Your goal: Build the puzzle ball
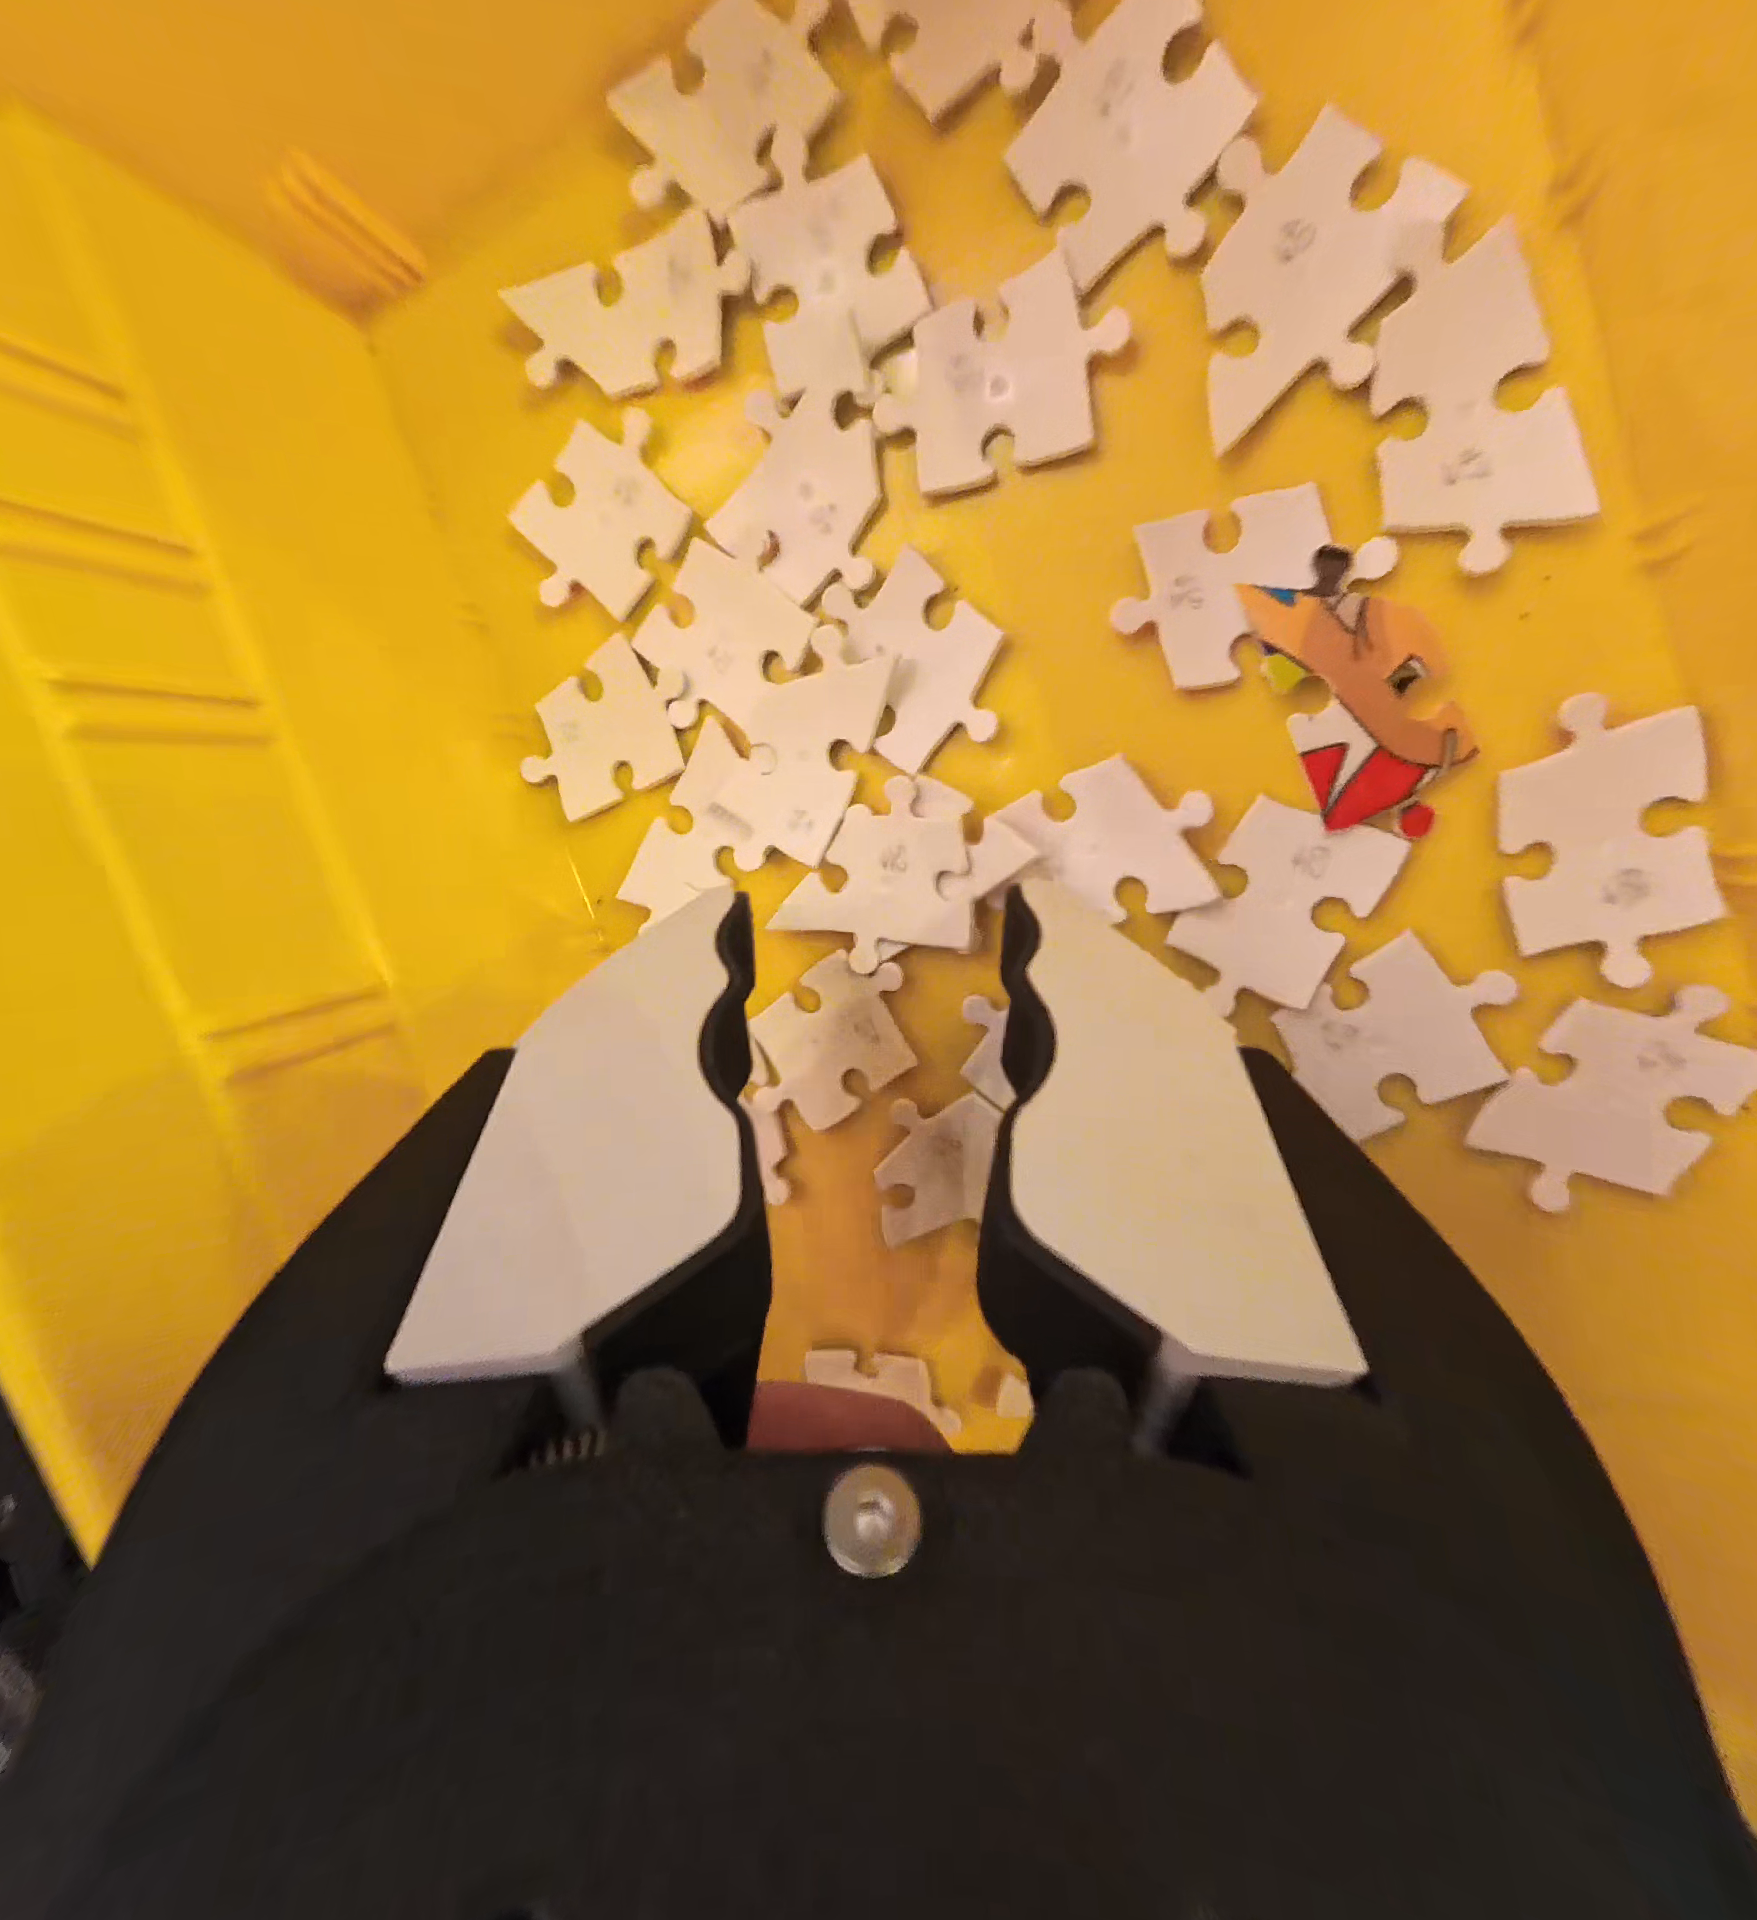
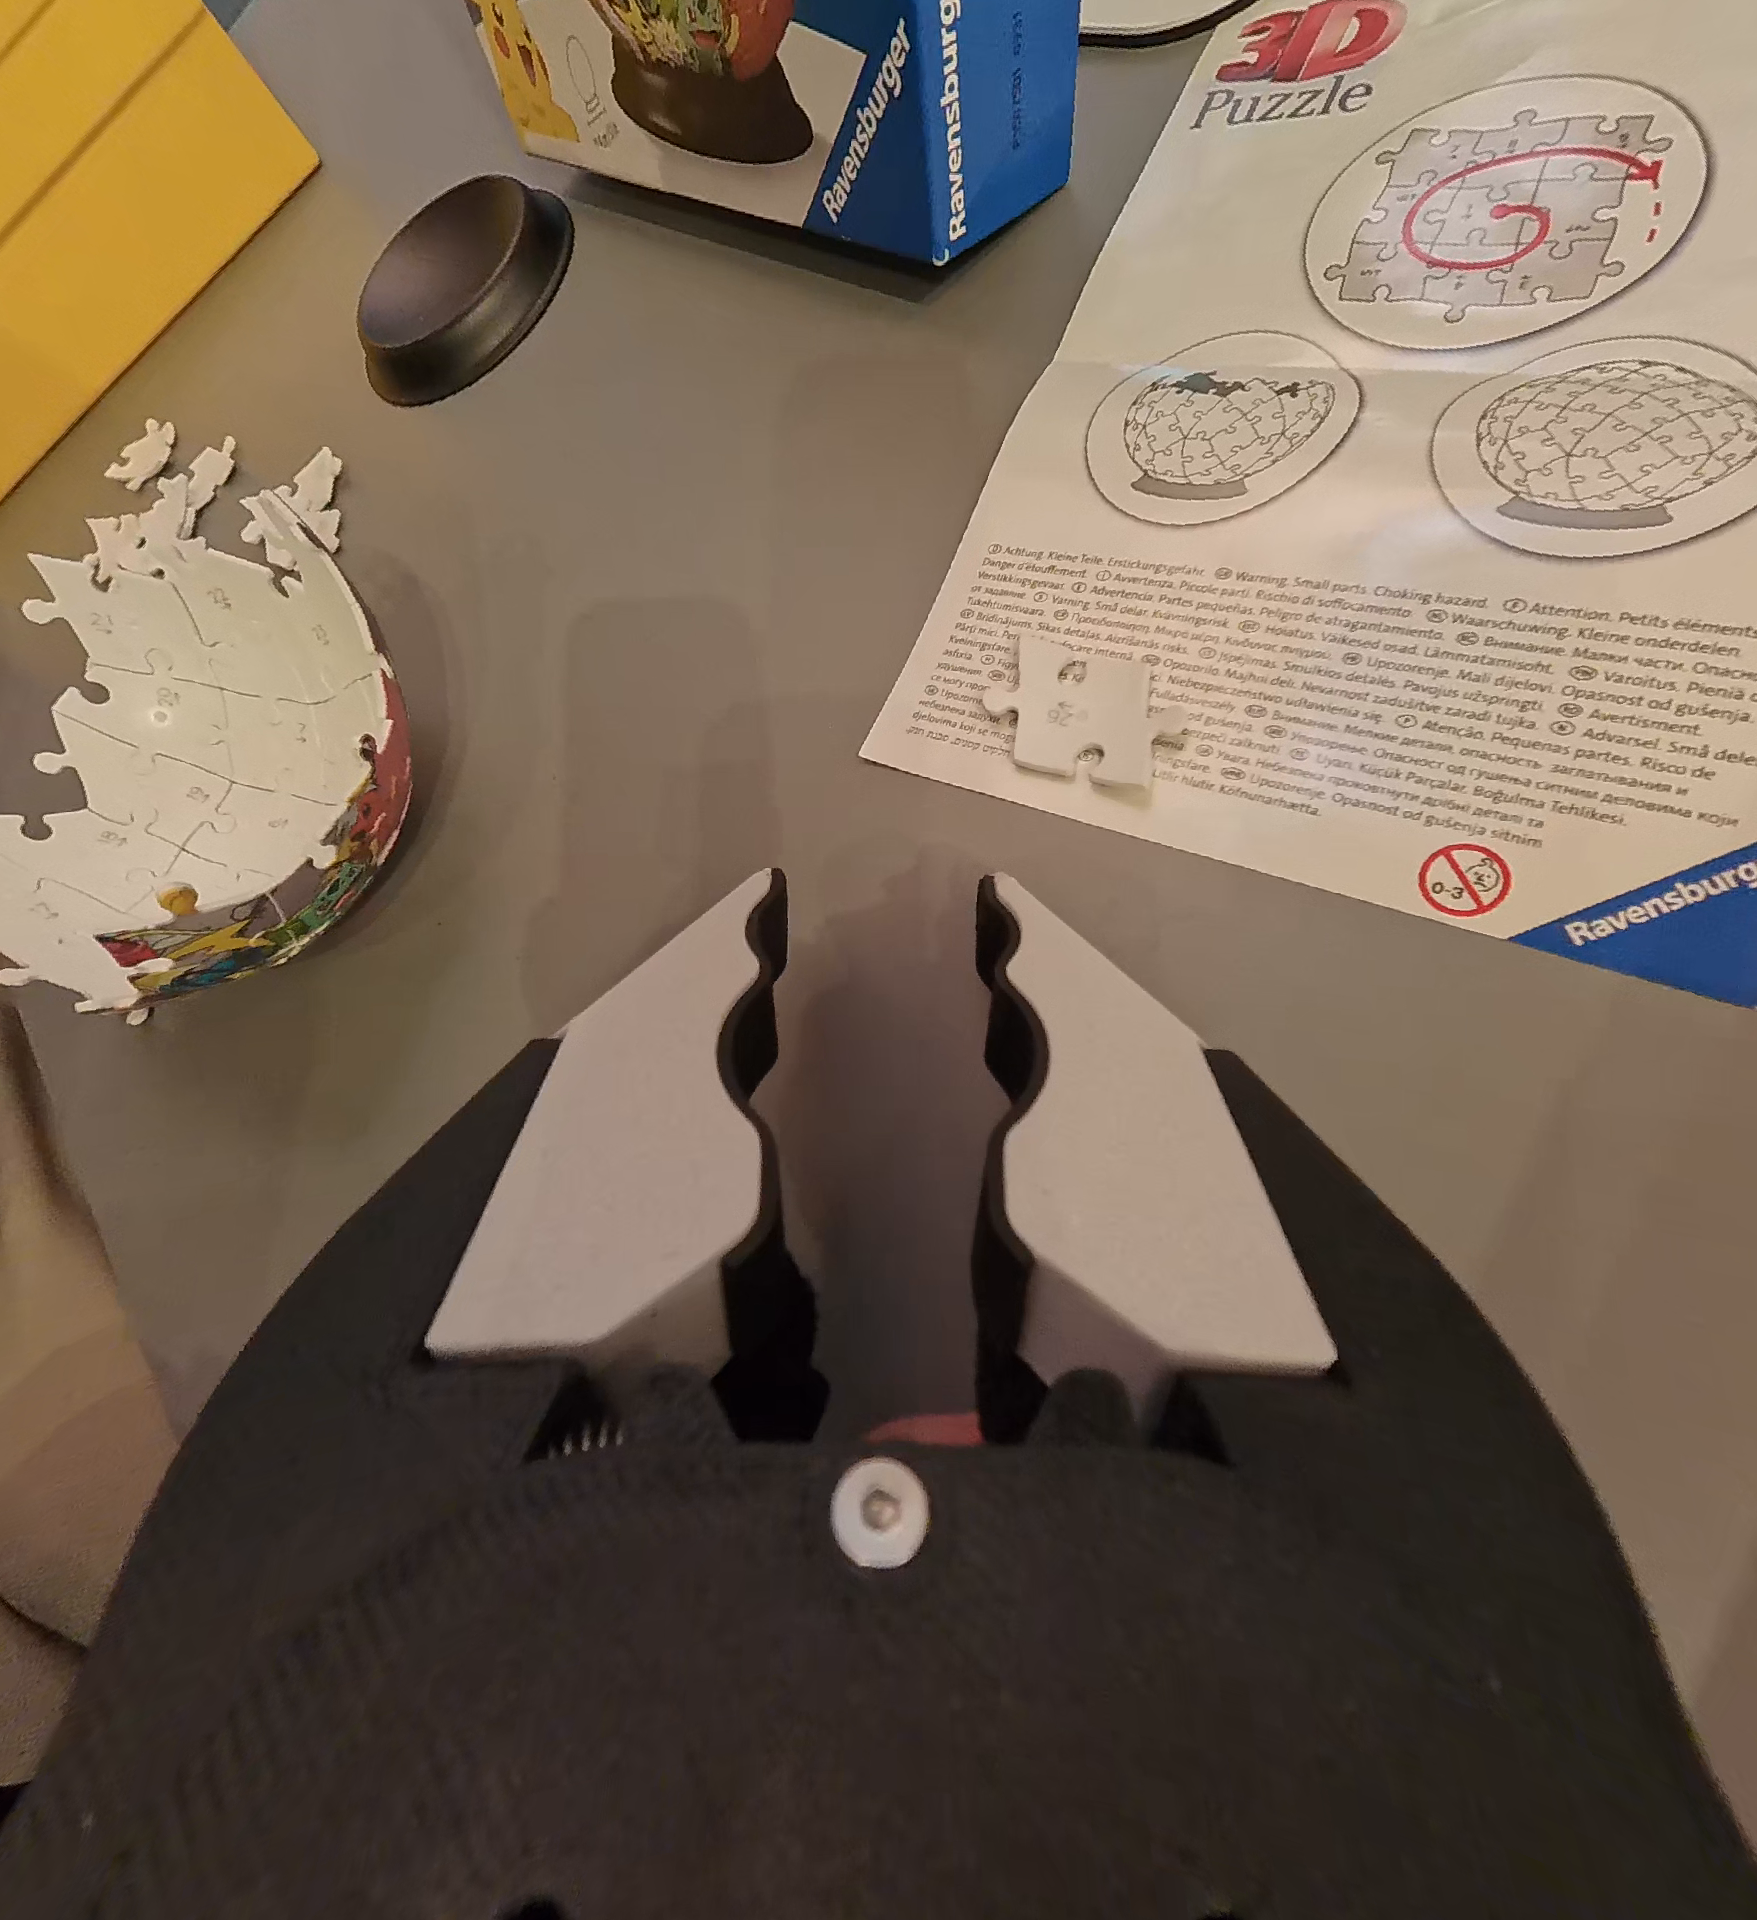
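Half-built puzzle ball (image 2: 219,727), blue box (image 2: 801,114), leaflet (image 2: 1425,468)

A grey tabletop (image 2: 708,540) carried a blue carton (image 2: 947,125), a printed leaflet (image 2: 1425,499) and a pale cloth (image 2: 12,1299) at its left edge.

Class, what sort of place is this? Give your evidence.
Probably an indoor hobby or work table: a grey tabletop holding a puzzle box, an instruction leaflet and a yellow bin of loose pieces.
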